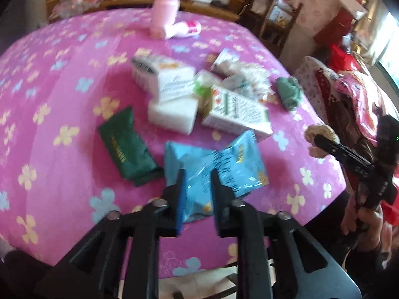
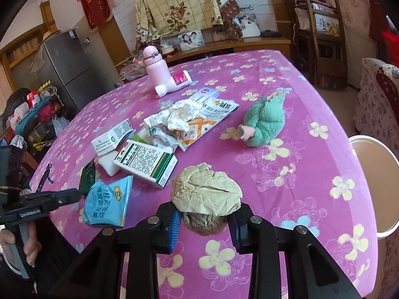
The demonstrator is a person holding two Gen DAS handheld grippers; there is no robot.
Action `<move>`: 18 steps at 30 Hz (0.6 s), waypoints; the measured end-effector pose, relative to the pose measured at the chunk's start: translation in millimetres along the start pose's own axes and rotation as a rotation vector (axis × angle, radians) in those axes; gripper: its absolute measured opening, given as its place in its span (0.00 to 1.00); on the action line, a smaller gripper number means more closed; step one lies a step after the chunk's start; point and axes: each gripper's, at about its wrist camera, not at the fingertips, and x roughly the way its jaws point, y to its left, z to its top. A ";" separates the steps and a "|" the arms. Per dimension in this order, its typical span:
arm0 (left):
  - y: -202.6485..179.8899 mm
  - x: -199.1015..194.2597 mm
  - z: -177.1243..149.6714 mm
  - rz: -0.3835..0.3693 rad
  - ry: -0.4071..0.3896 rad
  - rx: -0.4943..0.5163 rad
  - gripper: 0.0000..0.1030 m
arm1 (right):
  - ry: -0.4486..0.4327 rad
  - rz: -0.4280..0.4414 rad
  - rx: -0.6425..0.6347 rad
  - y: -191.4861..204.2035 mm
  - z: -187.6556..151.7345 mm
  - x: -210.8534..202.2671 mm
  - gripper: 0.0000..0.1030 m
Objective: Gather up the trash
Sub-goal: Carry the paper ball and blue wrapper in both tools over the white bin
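Observation:
My right gripper (image 2: 204, 218) is shut on a crumpled beige paper ball (image 2: 207, 194) and holds it above the pink flowered tablecloth (image 2: 286, 186); the ball also shows in the left wrist view (image 1: 321, 137). My left gripper (image 1: 198, 179) is open, its fingers on either side of the near edge of a blue snack wrapper (image 1: 224, 164), which also shows in the right wrist view (image 2: 109, 203). A dark green wrapper (image 1: 127, 144), white and green medicine boxes (image 1: 237, 113), a white foam block (image 1: 174, 115) and crumpled white paper (image 2: 179, 114) lie in a pile mid-table.
A pink bottle (image 2: 155, 68) and a small white bottle on its side (image 2: 174, 84) are at the far side. A green plush toy (image 2: 264, 122) lies right of the pile. A white bin (image 2: 376, 184) stands beside the table's right edge. Chairs and clutter surround the table.

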 end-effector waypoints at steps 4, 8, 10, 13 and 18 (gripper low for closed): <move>13.6 -1.8 -11.2 0.056 -0.037 -0.040 0.61 | 0.011 -0.002 -0.015 3.8 -2.1 3.8 0.30; 14.3 12.1 -15.2 -0.014 0.005 -0.076 0.61 | 0.025 0.010 -0.008 5.8 -0.7 10.4 0.30; 8.1 23.1 -15.4 -0.022 0.035 -0.075 0.61 | 0.032 0.013 -0.013 7.7 -1.1 12.5 0.30; -4.3 30.9 -14.2 0.007 0.022 -0.054 0.64 | 0.037 0.013 -0.019 8.7 -1.4 12.9 0.30; -12.5 32.5 -13.9 -0.042 0.022 -0.055 0.28 | 0.029 0.003 -0.013 1.6 -0.6 8.3 0.30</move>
